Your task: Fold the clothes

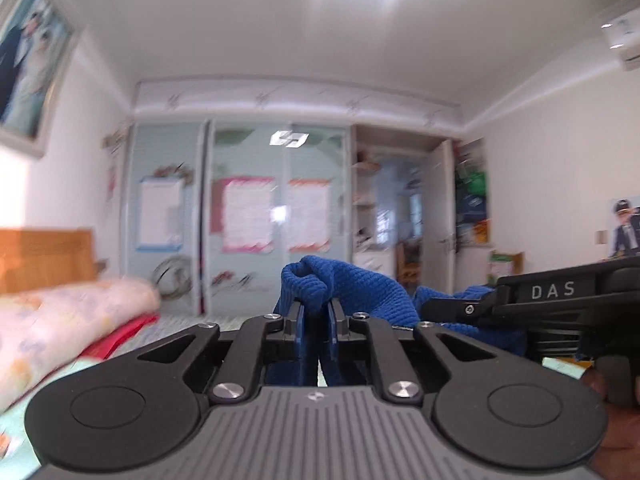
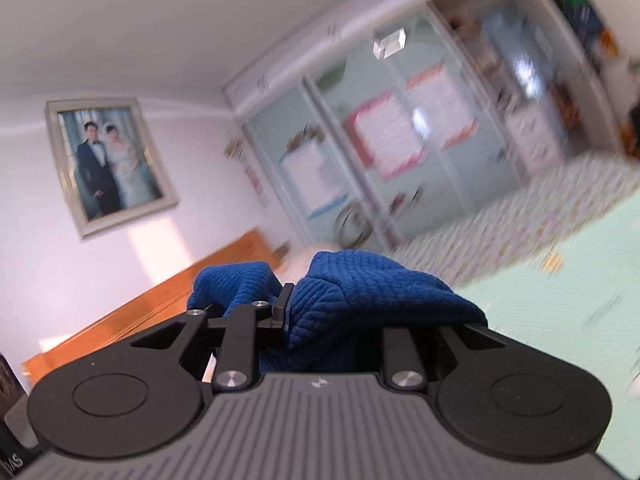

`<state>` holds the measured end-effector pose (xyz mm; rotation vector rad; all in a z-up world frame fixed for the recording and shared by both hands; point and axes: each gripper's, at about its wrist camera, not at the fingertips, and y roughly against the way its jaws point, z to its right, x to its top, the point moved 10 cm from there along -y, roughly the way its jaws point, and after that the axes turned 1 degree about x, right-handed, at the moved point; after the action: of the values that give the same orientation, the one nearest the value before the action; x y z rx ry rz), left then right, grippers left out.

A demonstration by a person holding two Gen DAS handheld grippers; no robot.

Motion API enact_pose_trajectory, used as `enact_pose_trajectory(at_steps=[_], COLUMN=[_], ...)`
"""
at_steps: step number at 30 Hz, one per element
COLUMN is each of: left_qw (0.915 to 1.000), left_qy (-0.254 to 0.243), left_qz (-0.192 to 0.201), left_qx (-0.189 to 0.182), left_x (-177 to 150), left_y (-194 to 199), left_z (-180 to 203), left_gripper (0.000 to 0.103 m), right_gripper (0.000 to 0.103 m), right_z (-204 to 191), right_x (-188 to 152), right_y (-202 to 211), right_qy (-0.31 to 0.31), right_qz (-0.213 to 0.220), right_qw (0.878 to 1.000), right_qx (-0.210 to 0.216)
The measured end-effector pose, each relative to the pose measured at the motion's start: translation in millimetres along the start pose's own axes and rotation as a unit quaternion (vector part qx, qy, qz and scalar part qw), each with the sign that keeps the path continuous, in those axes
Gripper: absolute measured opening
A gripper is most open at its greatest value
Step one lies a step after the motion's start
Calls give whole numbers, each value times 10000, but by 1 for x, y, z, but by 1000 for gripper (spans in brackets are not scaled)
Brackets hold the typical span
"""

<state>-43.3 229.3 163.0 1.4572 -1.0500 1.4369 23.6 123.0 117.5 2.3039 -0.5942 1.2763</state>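
Left gripper [image 1: 318,314] pinching blue garment [image 1: 360,284] (bunched upward), right gripper [image 2: 316,312] likewise

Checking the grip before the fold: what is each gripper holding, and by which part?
Both hold the blue knit garment: the left gripper and the right gripper each pinch a bunched fold; which part is unclear.

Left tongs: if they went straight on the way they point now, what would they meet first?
Past the blue ribbed knit garment they already clamp, the way looks free until the pale green sliding wardrobe doors across the room, though depth is unclear.
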Motion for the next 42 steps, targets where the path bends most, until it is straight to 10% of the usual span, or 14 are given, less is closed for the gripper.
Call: enact_pose_trajectory(at_steps=[7,12,24,29,36,39,40,42], left_qw=[9828,9458,9212,9220,9146,9117,9116,9114], left_qy=[594,986,1424,1518,1584,1583,1570,1543], left_qz=[-1652,-2960,-3582,-3426,-3399,-3461,-3475,-3501], left_qx=[566,900,535,973,1515,1546,1535,1513], left_x=[-164,-283,-335,-328,-325,-329,-330,-331], left_y=[9,39,42,58,95,101,102,104], left_z=[-71,-103,-111,-149,-196,-198,-197,-195], left_gripper=[31,31,55,55,58,58,58,59], right_gripper=[33,52,73,83,83,54,27,15], right_z=[4,94,89,-7,-51,-32,-25,-19], right_x=[-99,-215,-253,-271,-345,-359,-356,-326], right_y=[-67,-84,2,-15,-98,-137,-144,-137], right_qy=[-43,-114,-1326,681,3538,3464,3182,2299], right_qz=[-1133,-2565,-2388,-2392,-2192,-2599,-2739,-2667], right_qw=[9935,9569,9595,9681,9082,8980,9041,9341], right_qx=[42,-1357,-685,310,-445,-784,-798,-588])
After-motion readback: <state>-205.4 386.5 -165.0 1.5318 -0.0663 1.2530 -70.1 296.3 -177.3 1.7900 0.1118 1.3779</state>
